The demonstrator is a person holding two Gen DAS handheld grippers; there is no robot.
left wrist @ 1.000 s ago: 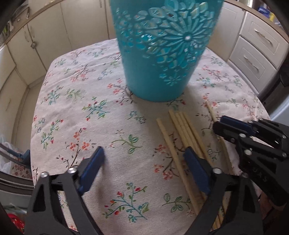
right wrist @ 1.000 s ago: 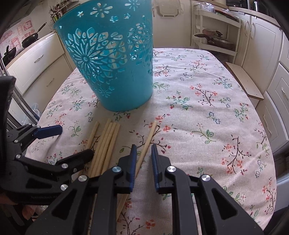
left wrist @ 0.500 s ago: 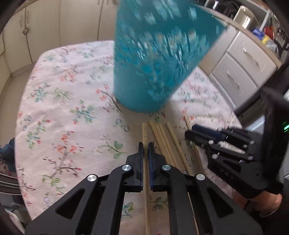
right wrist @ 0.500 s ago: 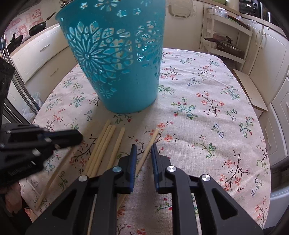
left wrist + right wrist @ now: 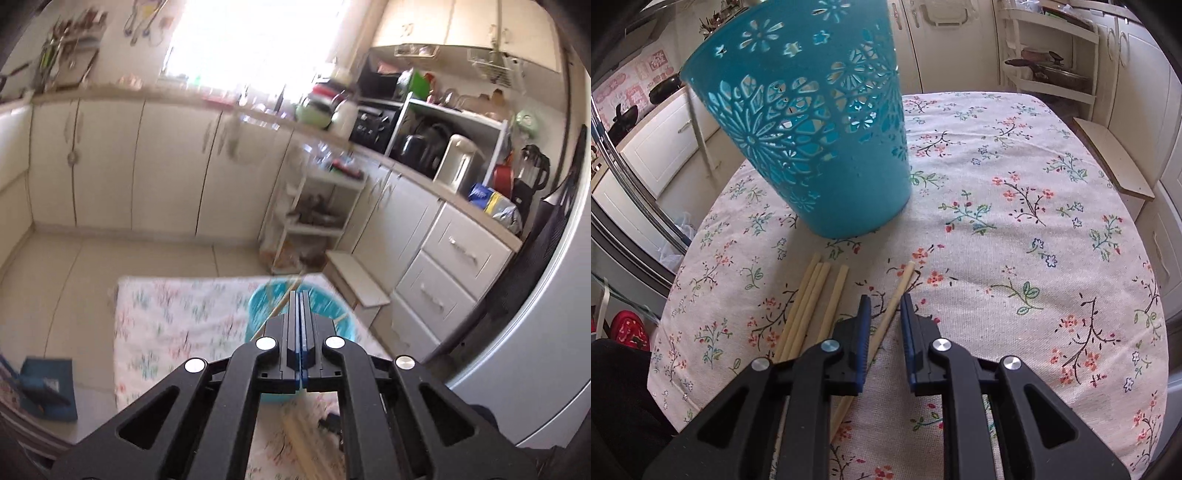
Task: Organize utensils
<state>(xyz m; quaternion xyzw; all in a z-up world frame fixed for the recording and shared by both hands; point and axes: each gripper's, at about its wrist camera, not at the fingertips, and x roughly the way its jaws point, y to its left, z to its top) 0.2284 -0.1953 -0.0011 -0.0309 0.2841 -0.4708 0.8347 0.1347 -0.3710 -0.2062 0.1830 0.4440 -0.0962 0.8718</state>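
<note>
A teal cut-out basket (image 5: 798, 147) stands on the floral tablecloth (image 5: 1015, 184). Several wooden chopsticks (image 5: 816, 295) lie side by side in front of it. One more chopstick (image 5: 903, 280) lies on the cloth between the jaws of my right gripper (image 5: 884, 297), which stand narrowly apart and do not press it. My left gripper (image 5: 300, 293) is high above the table, over the basket (image 5: 332, 306). It is shut on a chopstick (image 5: 277, 310), which pokes out at a slant, blurred. Chopsticks on the table (image 5: 295, 439) show beneath it.
Cream kitchen cabinets and a cluttered counter ring the table. A white shelf rack (image 5: 321, 206) and a low wooden bench (image 5: 1115, 158) stand beyond the far right edge. A fridge door (image 5: 546, 332) is at the right, a blue box (image 5: 48, 387) on the floor at the left.
My left gripper shut on a chopstick, then rose steeply above the basket and left the right wrist view. The right gripper stayed over its chopstick.
</note>
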